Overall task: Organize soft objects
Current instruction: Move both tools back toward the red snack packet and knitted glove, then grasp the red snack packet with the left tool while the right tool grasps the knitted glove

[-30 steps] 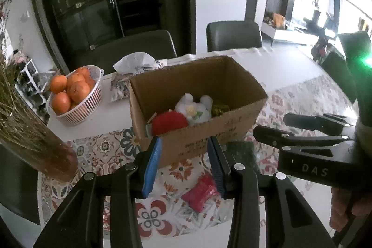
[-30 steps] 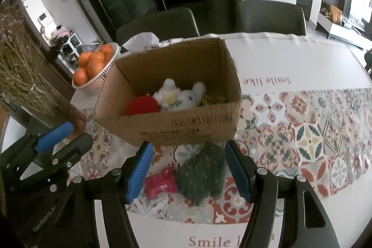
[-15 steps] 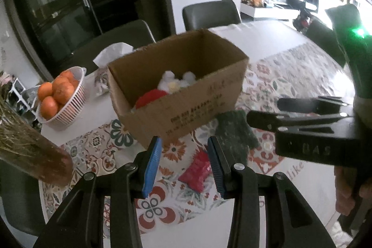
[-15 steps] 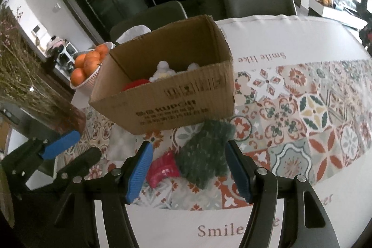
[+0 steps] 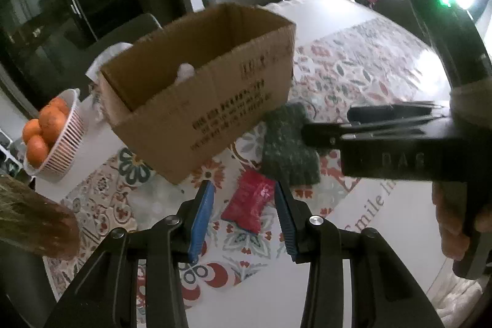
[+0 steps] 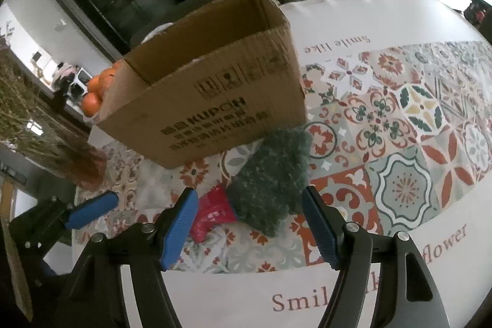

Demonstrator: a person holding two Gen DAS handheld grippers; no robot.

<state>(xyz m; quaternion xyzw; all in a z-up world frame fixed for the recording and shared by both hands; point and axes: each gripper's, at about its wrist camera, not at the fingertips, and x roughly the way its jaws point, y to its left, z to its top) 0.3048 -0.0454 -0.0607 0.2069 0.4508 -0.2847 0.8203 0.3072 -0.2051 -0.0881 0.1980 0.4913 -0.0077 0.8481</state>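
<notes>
We are holding two grippers over the patterned tablecloth (image 6: 409, 125). Our left gripper (image 5: 243, 215) is hanging open around one red packet (image 5: 249, 206), its pads clear of it. Our right gripper (image 6: 250, 225) has just been opening its jaws, framing one dark green fuzzy piece (image 6: 273, 177) untouched. Behind these two soft things one cardboard box (image 6: 215, 100) is standing, one white plush (image 5: 185, 71) peeking out. Farthest, one white basket (image 5: 66, 140) is holding about four oranges (image 5: 43, 128).

Pouch (image 5: 249, 205) left of, touching knitted piece (image 5: 289, 148), both before box (image 5: 196, 100); fruit basket (image 5: 58, 140) behind-left.
</notes>
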